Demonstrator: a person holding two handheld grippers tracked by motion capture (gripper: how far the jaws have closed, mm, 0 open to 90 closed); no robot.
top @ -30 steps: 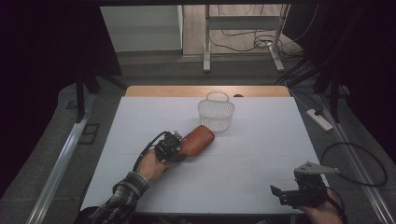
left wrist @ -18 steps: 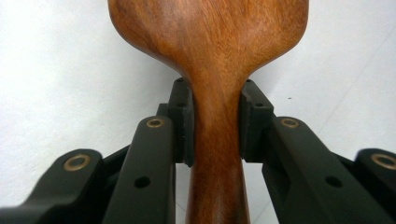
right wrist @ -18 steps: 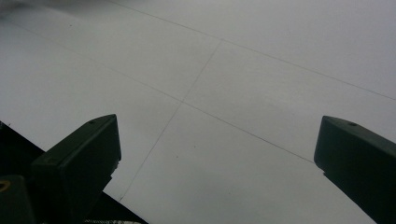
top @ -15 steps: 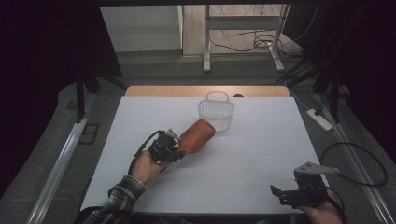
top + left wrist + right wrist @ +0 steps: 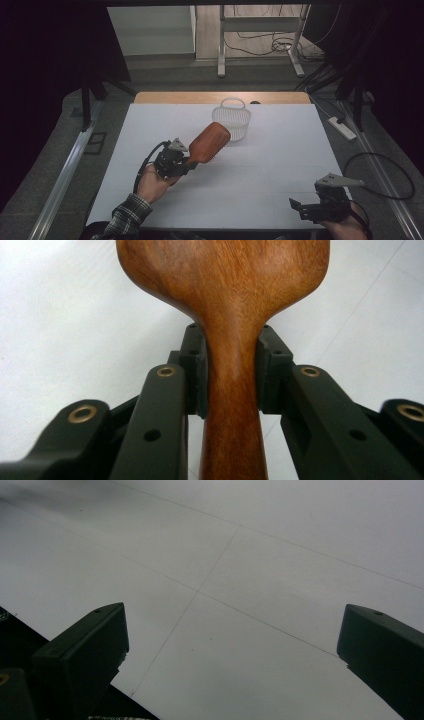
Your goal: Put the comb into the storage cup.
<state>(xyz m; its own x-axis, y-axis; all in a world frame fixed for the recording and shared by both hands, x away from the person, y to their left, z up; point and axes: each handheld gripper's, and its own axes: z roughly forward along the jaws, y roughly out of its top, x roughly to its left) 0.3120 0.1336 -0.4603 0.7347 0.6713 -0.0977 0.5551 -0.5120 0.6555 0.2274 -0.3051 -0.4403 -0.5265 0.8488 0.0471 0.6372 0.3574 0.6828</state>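
A brown wooden hairbrush is held up off the white table, its head tilted toward a small white mesh basket at the back centre. My left gripper is shut on the brush's handle. In the left gripper view both pads press on the narrow neck of the brush, and the left gripper looks along it. My right gripper rests at the front right edge of the table. It is open, and the right gripper has bare table between its jaws.
The basket stands upright with its handle up, near the table's wooden far edge. A power strip and cables lie on the floor to the right. A metal rail runs along the left side.
My left hand has risen and moved forward and right with the brush, so the brush head now hangs close in front of the basket. The right gripper has stayed still.
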